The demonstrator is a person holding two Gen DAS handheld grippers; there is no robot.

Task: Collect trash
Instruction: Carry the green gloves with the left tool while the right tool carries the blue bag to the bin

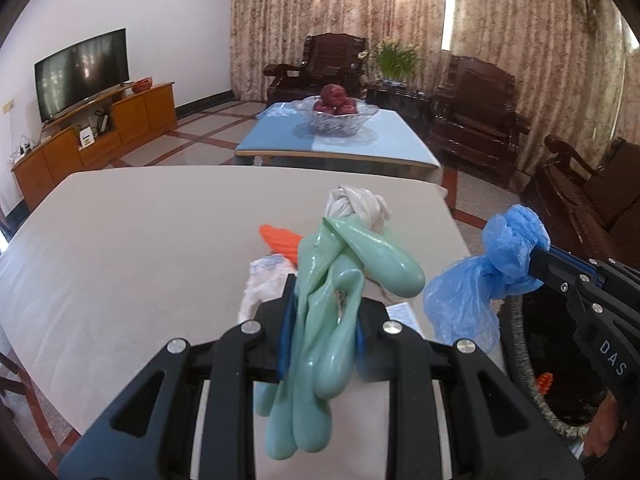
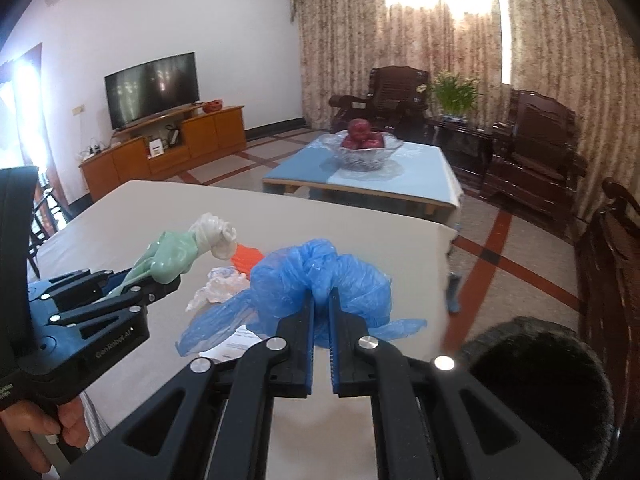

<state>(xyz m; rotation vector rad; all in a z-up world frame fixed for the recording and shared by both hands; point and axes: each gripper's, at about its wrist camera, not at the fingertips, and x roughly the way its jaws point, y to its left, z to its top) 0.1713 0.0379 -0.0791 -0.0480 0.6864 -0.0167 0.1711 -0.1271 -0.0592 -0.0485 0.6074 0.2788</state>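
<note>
My left gripper is shut on a mint-green rubber glove with a white cuff, held above the beige table; it also shows in the right wrist view. My right gripper is shut on a crumpled blue plastic bag, also seen at the right of the left wrist view. On the table lie an orange scrap, a crumpled clear wrapper and a white paper slip.
A dark round bin with a woven rim stands by the table's right edge. Beyond are a blue coffee table with a glass fruit bowl, dark wooden armchairs, and a TV on its cabinet.
</note>
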